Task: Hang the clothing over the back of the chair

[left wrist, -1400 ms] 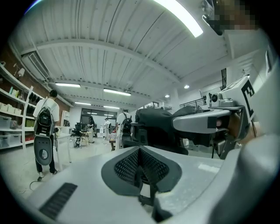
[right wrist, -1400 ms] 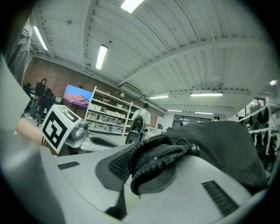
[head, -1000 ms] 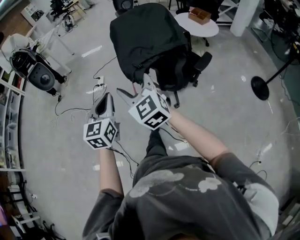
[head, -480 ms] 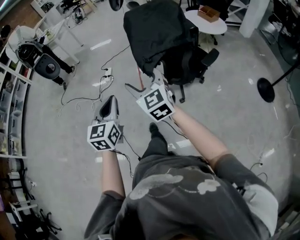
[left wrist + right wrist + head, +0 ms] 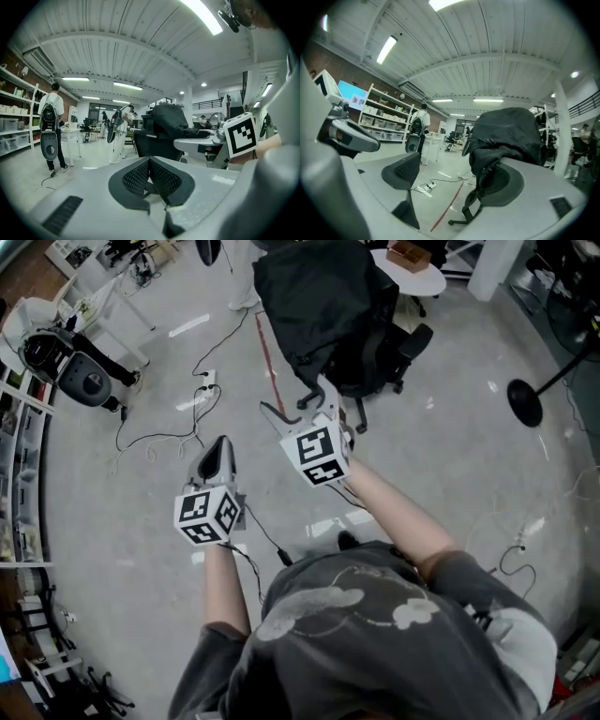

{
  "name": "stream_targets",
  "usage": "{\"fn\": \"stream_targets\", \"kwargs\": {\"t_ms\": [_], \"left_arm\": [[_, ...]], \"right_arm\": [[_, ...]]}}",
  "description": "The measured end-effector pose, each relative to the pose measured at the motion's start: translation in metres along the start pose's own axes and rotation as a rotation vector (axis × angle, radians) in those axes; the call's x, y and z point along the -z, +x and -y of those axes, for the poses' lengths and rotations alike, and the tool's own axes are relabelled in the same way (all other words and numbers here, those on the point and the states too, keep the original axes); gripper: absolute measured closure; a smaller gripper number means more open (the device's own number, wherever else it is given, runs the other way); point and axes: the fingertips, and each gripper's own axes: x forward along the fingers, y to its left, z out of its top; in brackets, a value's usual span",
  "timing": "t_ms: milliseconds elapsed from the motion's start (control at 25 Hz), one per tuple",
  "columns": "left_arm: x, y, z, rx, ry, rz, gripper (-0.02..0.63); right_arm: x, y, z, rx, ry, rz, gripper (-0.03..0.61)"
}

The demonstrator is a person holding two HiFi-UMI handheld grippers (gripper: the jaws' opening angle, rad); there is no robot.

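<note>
A black garment (image 5: pixel 319 301) lies draped over the back of a black office chair (image 5: pixel 398 348); it also shows as a dark heap in the right gripper view (image 5: pixel 511 136) and in the left gripper view (image 5: pixel 171 119). My right gripper (image 5: pixel 298 401) is level, just short of the garment's lower hem. Its jaws are opening wide, with nothing between the pads (image 5: pixel 405 171). My left gripper (image 5: pixel 217 448) hangs lower and to the left, away from the chair. It is shut and empty, its pads (image 5: pixel 140 176) pressed together.
A round white table (image 5: pixel 427 282) with a brown box stands behind the chair. A stand's round base (image 5: pixel 525 401) is on the right. Cables and a power strip (image 5: pixel 202 390) lie on the floor at the left, beside a red floor line (image 5: pixel 270 357). People (image 5: pixel 51 126) stand far off.
The right gripper's jaws have spread wider and now stand a little back from the garment's hem. The left gripper has stayed shut, and the person's foot has stepped back.
</note>
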Motion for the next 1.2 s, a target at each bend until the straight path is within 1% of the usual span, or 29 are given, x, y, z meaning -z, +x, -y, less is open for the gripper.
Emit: {"fn": "stream_targets", "kwargs": {"t_ms": [80, 200, 440, 680, 760, 880, 1080, 1200], "left_arm": [[-0.002, -0.004, -0.004, 0.019, 0.001, -0.006, 0.612], [0.0, -0.006, -0.011, 0.039, -0.002, -0.014, 0.612], [0.005, -0.016, -0.009, 0.097, -0.016, -0.021, 0.612], [0.005, -0.024, 0.007, 0.152, -0.01, -0.013, 0.612], [0.003, -0.028, 0.013, 0.172, -0.004, -0.005, 0.612], [-0.001, -0.032, 0.022, 0.199, 0.002, 0.004, 0.612], [-0.002, -0.038, 0.027, 0.229, 0.004, 0.016, 0.612], [0.0, -0.041, 0.027, 0.242, -0.007, 0.014, 0.612]], "right_arm": [[0.007, -0.005, 0.004, 0.067, 0.016, -0.024, 0.195], [0.02, -0.012, 0.006, 0.124, 0.034, -0.059, 0.193], [0.033, -0.042, -0.005, 0.169, 0.035, -0.112, 0.193], [0.034, -0.073, 0.003, 0.207, 0.089, -0.117, 0.203], [0.032, -0.084, 0.006, 0.222, 0.112, -0.123, 0.244], [0.031, -0.099, 0.012, 0.249, 0.143, -0.136, 0.352], [0.037, -0.115, 0.015, 0.257, 0.24, -0.146, 0.58], [0.04, -0.122, 0.008, 0.227, 0.278, -0.158, 0.588]]}}
